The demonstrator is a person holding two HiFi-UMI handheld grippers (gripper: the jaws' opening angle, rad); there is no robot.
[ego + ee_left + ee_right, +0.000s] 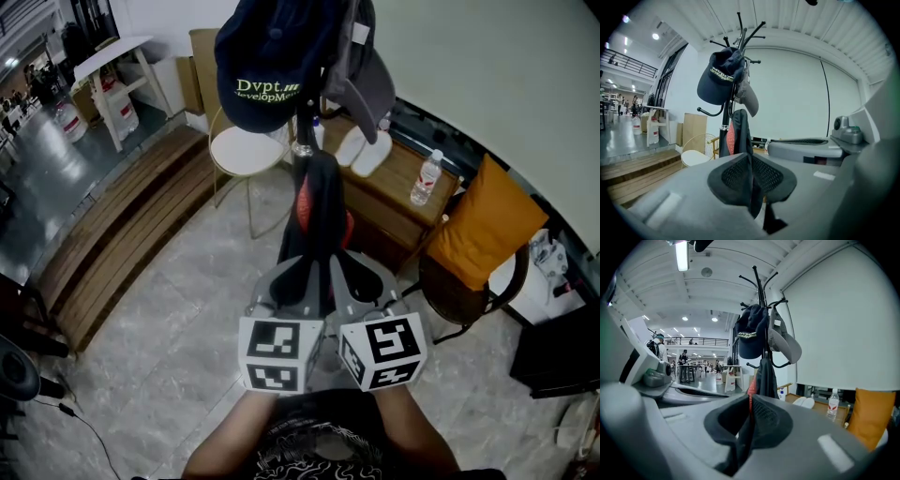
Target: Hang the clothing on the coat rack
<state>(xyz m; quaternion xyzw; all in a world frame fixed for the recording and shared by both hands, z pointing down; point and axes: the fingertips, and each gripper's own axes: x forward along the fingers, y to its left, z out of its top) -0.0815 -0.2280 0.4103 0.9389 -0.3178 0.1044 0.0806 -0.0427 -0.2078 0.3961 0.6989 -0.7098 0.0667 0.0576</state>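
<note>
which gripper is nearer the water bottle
Right. The right gripper, shut on the dark garment, is down-left of the water bottle in head view; the left gripper, on the same garment, lies farther left.

The left gripper [751,171] and right gripper [750,416] sit close side by side, pointing forward and slightly down, each with its jaws clamped on the dark garment [319,202].
</note>
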